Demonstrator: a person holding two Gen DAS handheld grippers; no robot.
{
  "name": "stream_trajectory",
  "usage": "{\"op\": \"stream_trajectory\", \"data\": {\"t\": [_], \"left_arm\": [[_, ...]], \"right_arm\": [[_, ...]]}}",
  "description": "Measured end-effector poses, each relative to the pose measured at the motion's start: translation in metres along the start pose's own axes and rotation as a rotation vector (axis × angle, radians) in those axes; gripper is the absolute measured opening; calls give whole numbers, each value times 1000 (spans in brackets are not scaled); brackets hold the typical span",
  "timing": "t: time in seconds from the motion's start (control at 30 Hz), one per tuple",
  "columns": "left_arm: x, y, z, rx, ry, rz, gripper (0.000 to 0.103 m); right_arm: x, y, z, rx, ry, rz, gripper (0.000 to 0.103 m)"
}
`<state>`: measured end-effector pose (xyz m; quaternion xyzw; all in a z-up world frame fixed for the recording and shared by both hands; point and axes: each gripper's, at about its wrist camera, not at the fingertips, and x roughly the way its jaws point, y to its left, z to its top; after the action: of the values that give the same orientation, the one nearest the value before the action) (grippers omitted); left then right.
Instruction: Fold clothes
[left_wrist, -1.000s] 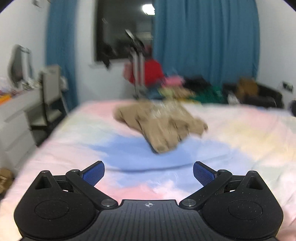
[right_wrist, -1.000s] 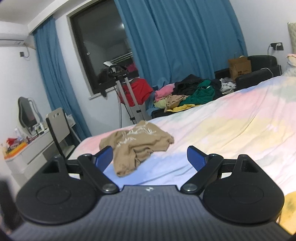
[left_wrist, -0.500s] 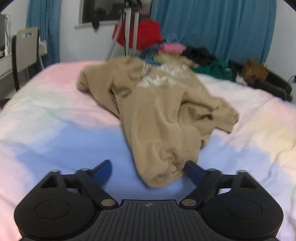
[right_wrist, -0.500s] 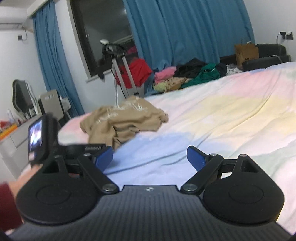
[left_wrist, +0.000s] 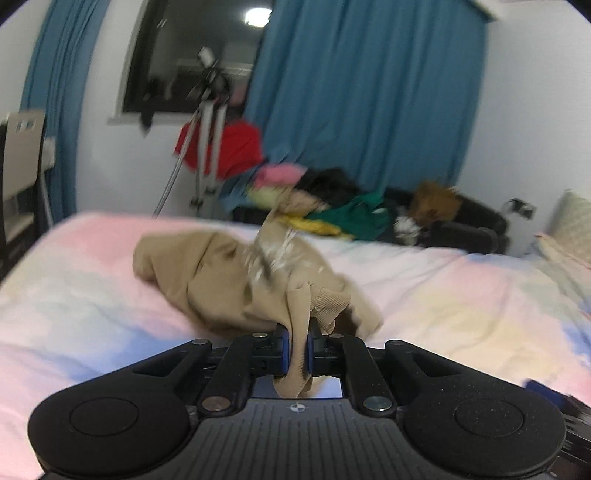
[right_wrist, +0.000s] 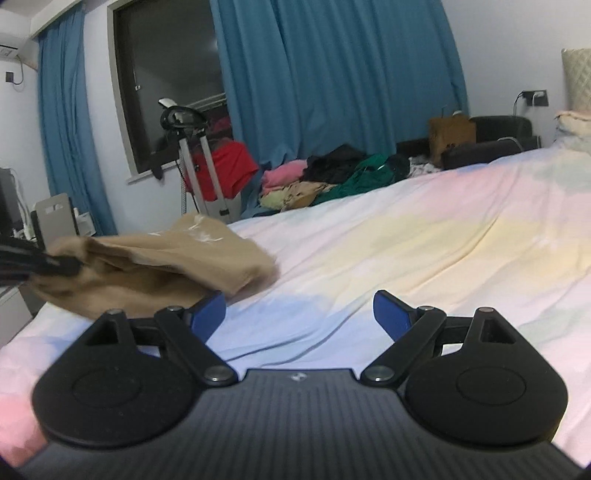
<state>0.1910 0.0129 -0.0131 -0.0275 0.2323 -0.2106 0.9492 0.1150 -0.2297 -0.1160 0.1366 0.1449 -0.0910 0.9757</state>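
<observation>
A crumpled tan sweater (left_wrist: 236, 280) with a white print lies on the pastel bed sheet (left_wrist: 461, 295). My left gripper (left_wrist: 297, 349) is shut on a fold of the sweater's near edge and lifts it off the sheet. In the right wrist view the sweater (right_wrist: 155, 266) hangs at the left, held by the left gripper (right_wrist: 55, 264). My right gripper (right_wrist: 299, 314) is open and empty above the sheet (right_wrist: 424, 251), just right of the sweater.
A pile of clothes (right_wrist: 332, 177) lies beyond the bed's far edge, by a red garment on a stand (right_wrist: 218, 173). Blue curtains and a dark window stand behind. A chair (left_wrist: 22, 158) and desk are at the left, a pillow (right_wrist: 574, 122) at the right.
My left gripper closed on the sweater's near edge and raised it off the bed. My right gripper moved closer to the sweater and stayed open.
</observation>
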Motion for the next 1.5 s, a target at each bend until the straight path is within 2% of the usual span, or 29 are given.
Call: {"op": "stream_trajectory", "data": {"t": [0.1, 0.23, 0.37, 0.53, 0.77, 0.9, 1.1, 1.23, 1.4, 1.5], "left_arm": [[-54, -15, -2, 35, -41, -47, 9], [-124, -27, -14, 39, -89, -115, 9], [-179, -31, -23, 48, -146, -142, 9], [-181, -29, -27, 37, -121, -98, 9], [-127, -18, -23, -38, -93, -76, 11], [-100, -12, -35, -48, -92, -77, 13], [-85, 2, -46, -93, -95, -58, 13], [-88, 9, -47, -131, -107, -67, 13], [-99, 5, -50, -135, -119, -77, 13], [-106, 1, -53, -135, -127, -82, 13]], "right_arm": [[-20, 5, 3, -12, -18, 9, 88], [-49, 18, 8, -17, -15, 71, 88], [-77, 31, 9, -14, 4, 151, 88], [-78, 51, -2, -6, 99, 279, 88], [-61, 79, -22, -57, 209, 404, 88], [-51, 93, -33, -85, 270, 463, 88], [-23, 88, -46, -71, 324, 320, 88], [-8, 55, -41, 93, 336, 224, 88], [-11, 18, -25, 236, 268, 116, 88], [-25, 15, -12, 234, 196, 126, 89]]}}
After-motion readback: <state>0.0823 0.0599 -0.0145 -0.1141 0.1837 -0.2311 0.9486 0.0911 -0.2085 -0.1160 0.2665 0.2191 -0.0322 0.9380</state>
